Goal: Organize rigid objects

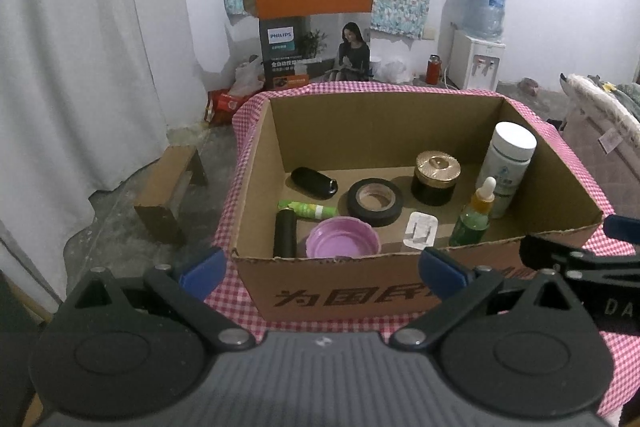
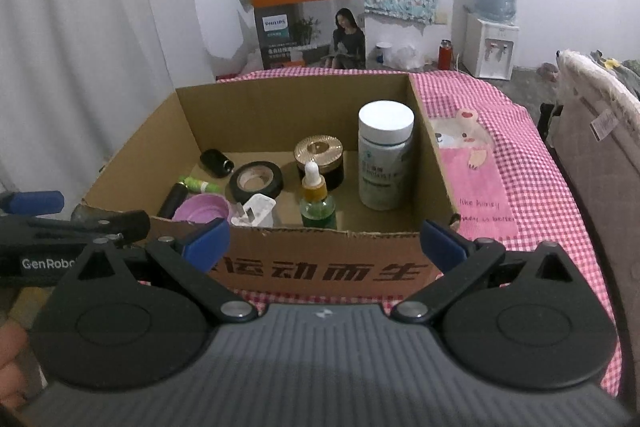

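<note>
An open cardboard box (image 1: pixel 360 131) (image 2: pixel 280 107) stands on a pink checked cloth. Inside it lie a black tape roll (image 1: pixel 375 202) (image 2: pixel 256 182), a purple lid (image 1: pixel 343 237) (image 2: pixel 202 209), a gold-capped dark jar (image 1: pixel 436 177) (image 2: pixel 320 163), a white-capped bottle (image 1: pixel 506 167) (image 2: pixel 385 155), a green dropper bottle (image 1: pixel 474 215) (image 2: pixel 317 203), a white plug (image 1: pixel 420 230) (image 2: pixel 256 211), a green tube (image 1: pixel 306 209), a black cylinder (image 1: pixel 285 233) and a black key fob (image 1: pixel 314 180). My left gripper (image 1: pixel 322 269) and right gripper (image 2: pixel 325 241) are both open and hold nothing, just before the box's near wall.
The pink checked cloth (image 2: pixel 520 155) with a bear print covers the table to the right of the box. Behind stand a Philips carton (image 1: pixel 316 43), a water dispenser (image 1: pixel 478 59) and a red flask (image 1: pixel 432 69). A cardboard piece (image 1: pixel 168 187) lies on the floor left.
</note>
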A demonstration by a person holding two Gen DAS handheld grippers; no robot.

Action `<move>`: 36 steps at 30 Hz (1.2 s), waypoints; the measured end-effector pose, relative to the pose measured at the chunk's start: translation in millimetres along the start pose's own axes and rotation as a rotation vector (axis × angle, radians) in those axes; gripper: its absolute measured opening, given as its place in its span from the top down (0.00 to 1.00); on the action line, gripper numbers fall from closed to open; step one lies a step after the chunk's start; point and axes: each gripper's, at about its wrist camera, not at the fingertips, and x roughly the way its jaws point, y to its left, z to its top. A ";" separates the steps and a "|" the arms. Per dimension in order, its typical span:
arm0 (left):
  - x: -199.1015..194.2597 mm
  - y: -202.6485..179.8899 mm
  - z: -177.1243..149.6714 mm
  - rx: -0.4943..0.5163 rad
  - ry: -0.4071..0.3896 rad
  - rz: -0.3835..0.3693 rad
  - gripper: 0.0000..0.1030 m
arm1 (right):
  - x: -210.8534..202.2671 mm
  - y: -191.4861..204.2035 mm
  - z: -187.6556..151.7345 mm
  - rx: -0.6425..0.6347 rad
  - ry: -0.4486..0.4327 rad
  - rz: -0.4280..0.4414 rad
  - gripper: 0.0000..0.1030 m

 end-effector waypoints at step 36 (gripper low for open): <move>1.9 -5.2 0.7 0.015 -0.001 0.004 0.00 | -2.4 -9.8 -4.4 0.027 0.023 0.001 0.01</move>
